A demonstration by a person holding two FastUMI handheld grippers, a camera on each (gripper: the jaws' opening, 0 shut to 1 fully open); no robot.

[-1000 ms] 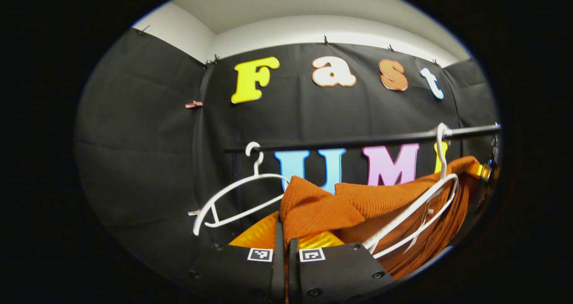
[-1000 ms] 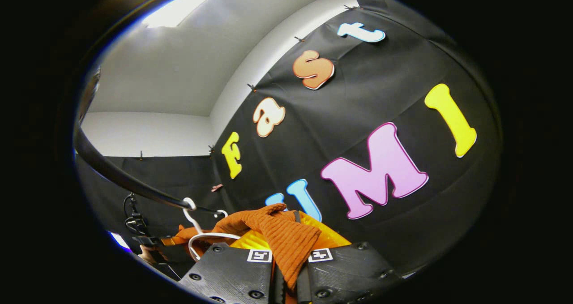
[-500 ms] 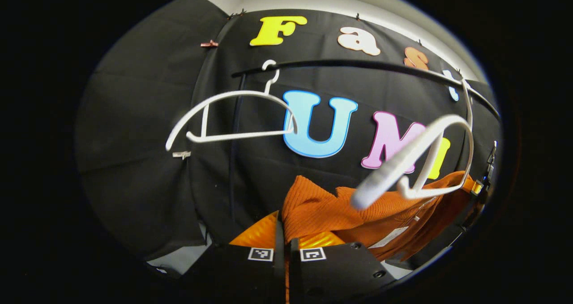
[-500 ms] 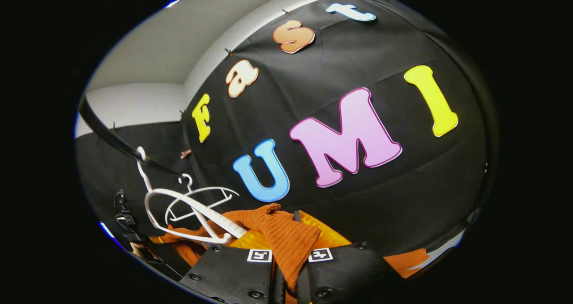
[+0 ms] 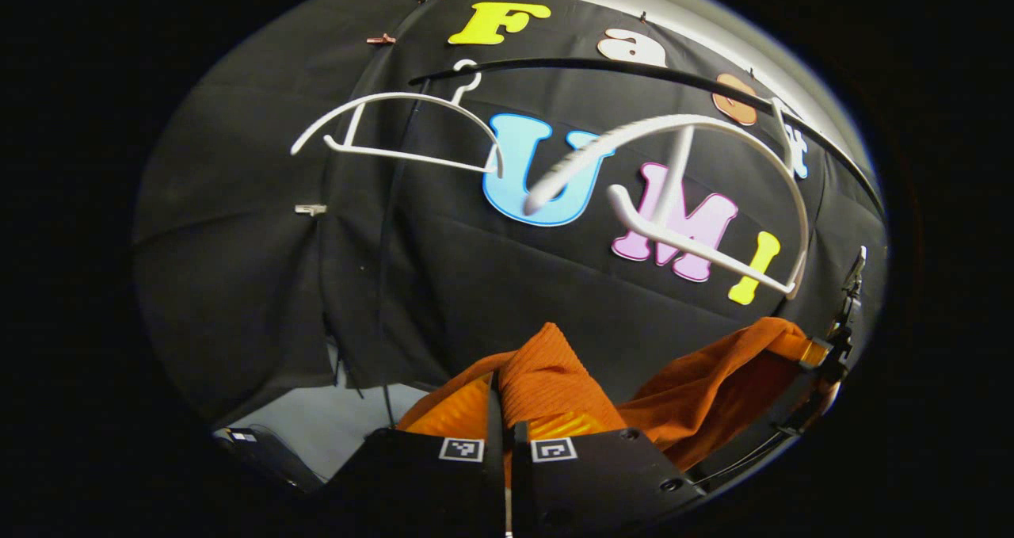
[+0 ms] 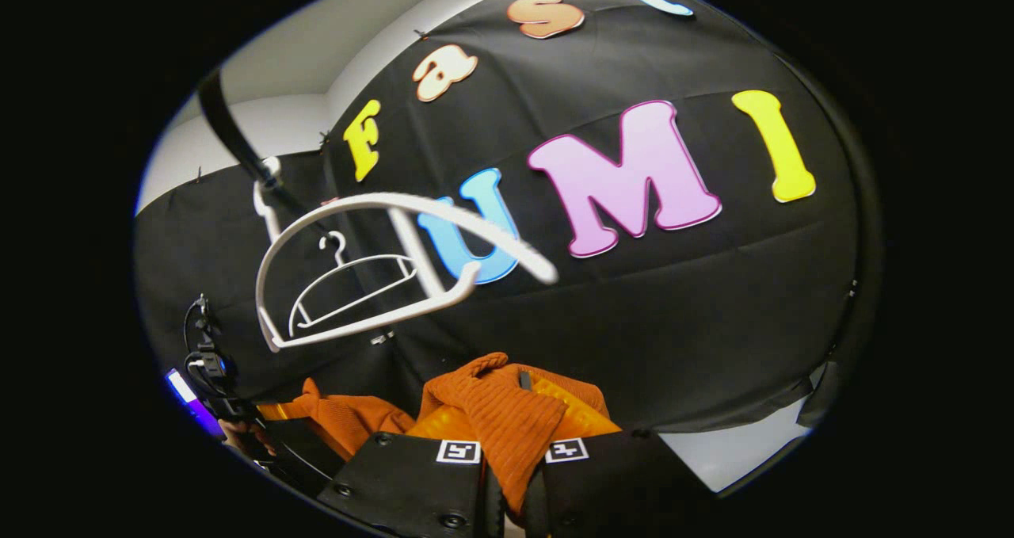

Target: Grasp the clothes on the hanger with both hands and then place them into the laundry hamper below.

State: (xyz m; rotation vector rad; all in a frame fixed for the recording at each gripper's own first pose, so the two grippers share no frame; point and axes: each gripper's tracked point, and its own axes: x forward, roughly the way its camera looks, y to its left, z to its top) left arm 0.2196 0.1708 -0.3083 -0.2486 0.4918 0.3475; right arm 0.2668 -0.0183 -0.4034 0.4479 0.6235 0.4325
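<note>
A rust-orange ribbed garment (image 5: 697, 383) stretches between both grippers, below the rail. My left gripper (image 5: 507, 423) is shut on one bunched end of it (image 5: 547, 379). In the right gripper view, my right gripper (image 6: 507, 443) is shut on the other end (image 6: 495, 415), and the cloth trails off left (image 6: 348, 419) toward the other gripper (image 6: 238, 435). Bare and swinging, a white hanger (image 5: 713, 197) hangs from the black rail (image 5: 634, 70); the same hanger (image 6: 380, 261) shows tilted in the right gripper view. The hamper is out of sight.
A second bare white hanger (image 5: 396, 130) hangs farther along the rail, seen small in the right gripper view as well (image 6: 352, 284). The rail's black upright post (image 5: 388, 284) runs down to a pale floor (image 5: 348, 427). Cables (image 6: 202, 348) dangle by the other gripper.
Both grippers have dropped well below the rail with the garment. It has slipped off the near hanger, which now swings bare above the cloth.
</note>
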